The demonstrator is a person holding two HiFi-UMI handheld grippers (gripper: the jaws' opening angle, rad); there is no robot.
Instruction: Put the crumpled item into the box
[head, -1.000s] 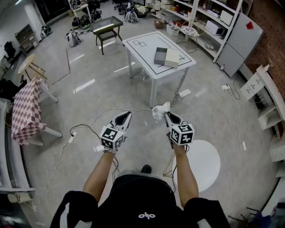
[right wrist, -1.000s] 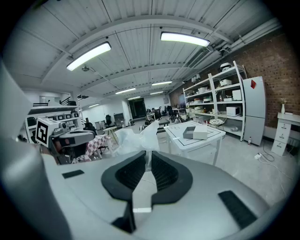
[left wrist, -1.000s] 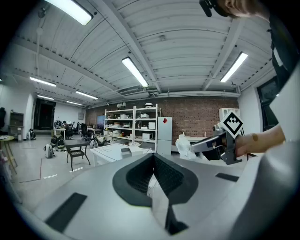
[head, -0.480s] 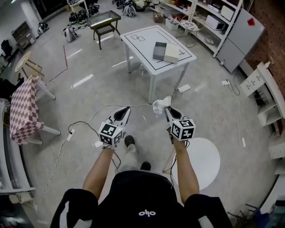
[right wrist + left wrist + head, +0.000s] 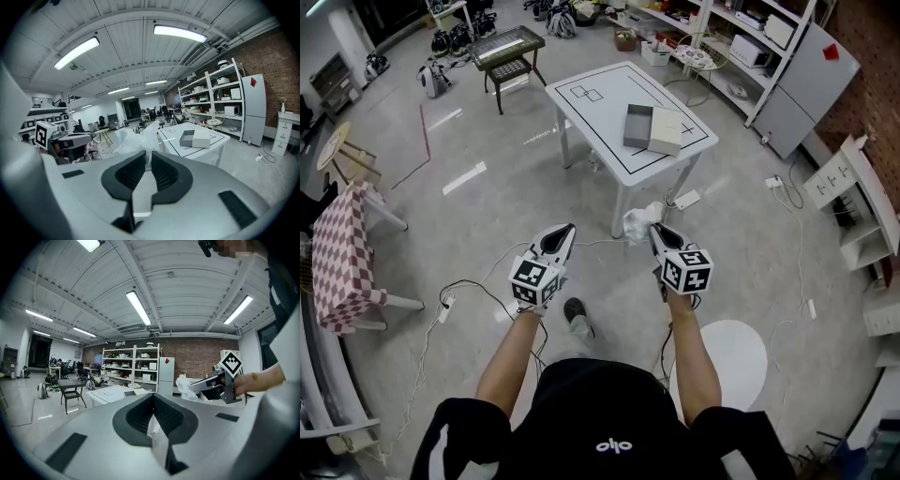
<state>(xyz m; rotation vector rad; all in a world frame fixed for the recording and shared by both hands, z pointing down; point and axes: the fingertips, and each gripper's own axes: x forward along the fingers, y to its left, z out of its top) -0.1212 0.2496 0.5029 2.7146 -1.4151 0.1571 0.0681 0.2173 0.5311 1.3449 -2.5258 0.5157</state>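
The crumpled white item (image 5: 640,222) is pinched in my right gripper (image 5: 654,231), whose jaws are shut on it; it bunches up just beyond the jaws (image 5: 136,138). My left gripper (image 5: 565,231) is held level beside it, jaws shut on nothing (image 5: 152,397). Both hang in the air over the floor, short of the white table (image 5: 591,103). On that table lie a grey open box (image 5: 637,125) and a white lid (image 5: 666,130) side by side. In the right gripper view the box (image 5: 187,138) shows ahead to the right.
Cables and a power strip (image 5: 686,199) trail on the floor by the table legs. A white round stool (image 5: 727,352) stands at my right, a checked-cloth table (image 5: 342,258) far left. Shelves (image 5: 741,47) line the back right. My shoe (image 5: 575,311) is below the grippers.
Both grippers and the person have moved forward toward the white table, which now lies closer. A foot has stepped ahead. The right grip on the crumpled item is unchanged.
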